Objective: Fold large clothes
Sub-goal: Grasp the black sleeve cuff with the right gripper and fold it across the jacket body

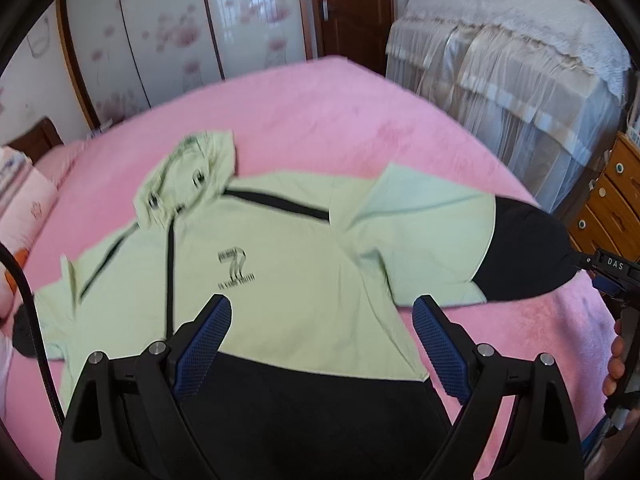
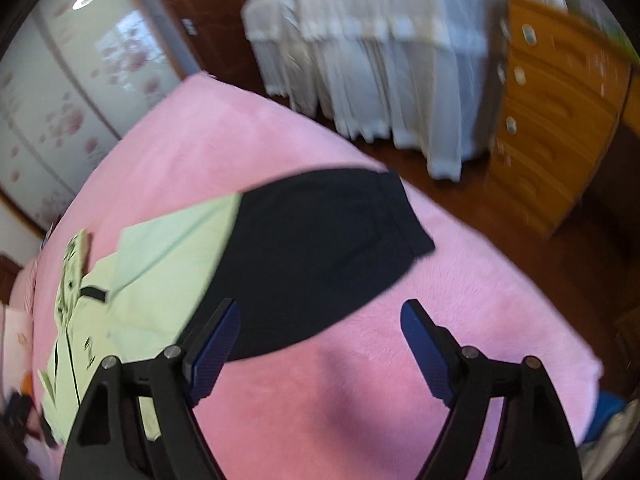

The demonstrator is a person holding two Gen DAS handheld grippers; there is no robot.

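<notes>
A pale green hoodie (image 1: 280,248) with a black lower body and black sleeve ends lies spread face up on the pink bed (image 1: 320,112), hood at the upper left. My left gripper (image 1: 322,316) hovers open over the chest, just above the black hem band (image 1: 312,412), with nothing between its blue pads. In the right wrist view the black end of the sleeve (image 2: 320,248) lies flat on the pink bed (image 2: 360,380). My right gripper (image 2: 320,320) stands open over that sleeve's near edge, holding nothing. The right gripper's body also shows in the left wrist view by the cuff (image 1: 560,256).
A lace-draped piece of furniture (image 1: 520,60) and a wooden chest of drawers (image 2: 560,120) stand beyond the bed's far right side. Flowered wardrobe doors (image 1: 180,32) line the back wall. Pink pillows (image 1: 24,204) lie at the left. A black cable (image 1: 28,300) crosses the left edge.
</notes>
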